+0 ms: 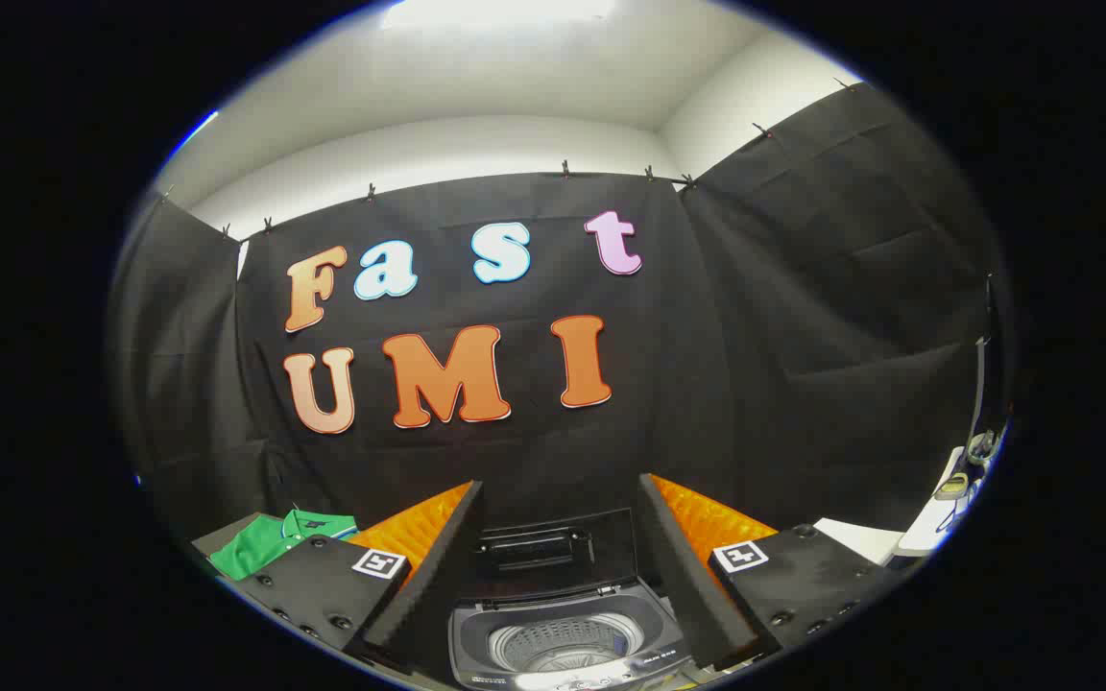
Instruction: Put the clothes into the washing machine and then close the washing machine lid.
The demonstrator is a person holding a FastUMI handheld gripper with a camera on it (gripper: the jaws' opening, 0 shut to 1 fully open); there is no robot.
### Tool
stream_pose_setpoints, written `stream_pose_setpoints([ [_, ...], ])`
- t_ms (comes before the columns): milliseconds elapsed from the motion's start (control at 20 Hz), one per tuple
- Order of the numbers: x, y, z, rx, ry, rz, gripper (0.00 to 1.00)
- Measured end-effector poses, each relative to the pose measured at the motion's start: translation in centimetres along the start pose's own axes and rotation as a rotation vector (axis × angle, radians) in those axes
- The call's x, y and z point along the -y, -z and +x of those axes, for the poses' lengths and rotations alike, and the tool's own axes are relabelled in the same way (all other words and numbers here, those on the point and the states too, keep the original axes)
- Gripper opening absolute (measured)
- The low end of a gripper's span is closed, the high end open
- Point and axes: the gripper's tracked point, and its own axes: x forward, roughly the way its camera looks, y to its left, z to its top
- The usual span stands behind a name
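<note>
The tool (558, 566) is held with its two fingers spread wide apart and nothing between them; it is released and grips no item. Between the fingers and just ahead of them, the washing machine (567, 643) is seen from above, its drum (558, 641) exposed and apparently unloaded. The lid (539, 555) is raised upright behind the opening, which leaves the drum accessible for loading. The green shirt (275, 540), the garment to be loaded, lies to the left of the left finger, beside the machine, on a grey bench (217, 536); it is well apart from the drum. It is judged that no part of the task has been completed: the garment must first be grasped, carried over the opening and dropped, after which the lid can be lowered.
</note>
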Motion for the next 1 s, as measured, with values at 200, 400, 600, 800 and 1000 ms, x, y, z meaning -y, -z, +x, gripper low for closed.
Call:
stream_pose_setpoints([
  [200,-0.8,0.1,0.1,-0.006,-0.002,0.002,1.00],
  [400,-1.3,0.3,0.1,-0.012,-0.002,-0.003,1.00],
  [600,-1.3,0.3,0.1,-0.011,0.003,-0.003,1.00],
  [800,-1.0,0.2,0.1,-0.011,0.010,-0.002,1.00],
  [1000,-0.7,0.2,0.2,-0.010,0.018,0.002,1.00],
])
